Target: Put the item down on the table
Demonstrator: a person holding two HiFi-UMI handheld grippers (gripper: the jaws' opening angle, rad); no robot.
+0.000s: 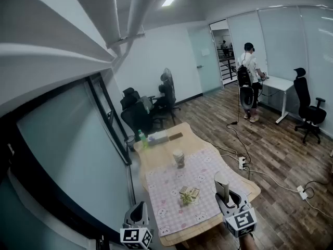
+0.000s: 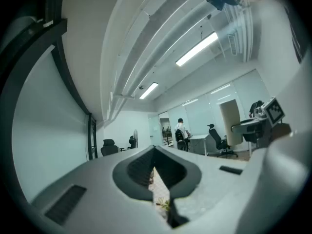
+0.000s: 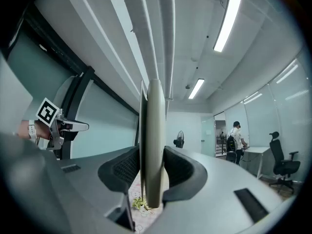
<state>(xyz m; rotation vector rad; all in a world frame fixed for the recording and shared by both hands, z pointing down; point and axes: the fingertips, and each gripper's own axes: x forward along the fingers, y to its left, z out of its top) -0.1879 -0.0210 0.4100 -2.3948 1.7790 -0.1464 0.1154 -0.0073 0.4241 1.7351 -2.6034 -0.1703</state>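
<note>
Two jaws of the right gripper [image 3: 153, 156] pinch a pale upright item [image 3: 155, 130], pads pressed on its flat sides. In the head view this gripper [image 1: 225, 196] hangs over the near right corner of the table [image 1: 156, 155], and the item [image 1: 222, 184] rises from it toward 12 o'clock. The carrying step seems to be in hand: the item is not yet set down. The next move likely calls for lowering it onto the checked cloth [image 1: 169, 207], which has free room at about 10 o'clock, clear of the small packets [image 1: 189, 194] and the cup [image 1: 178, 158]. At 9 o'clock, the left gripper [image 1: 138, 213] waits with its jaws pressed together on nothing.
</note>
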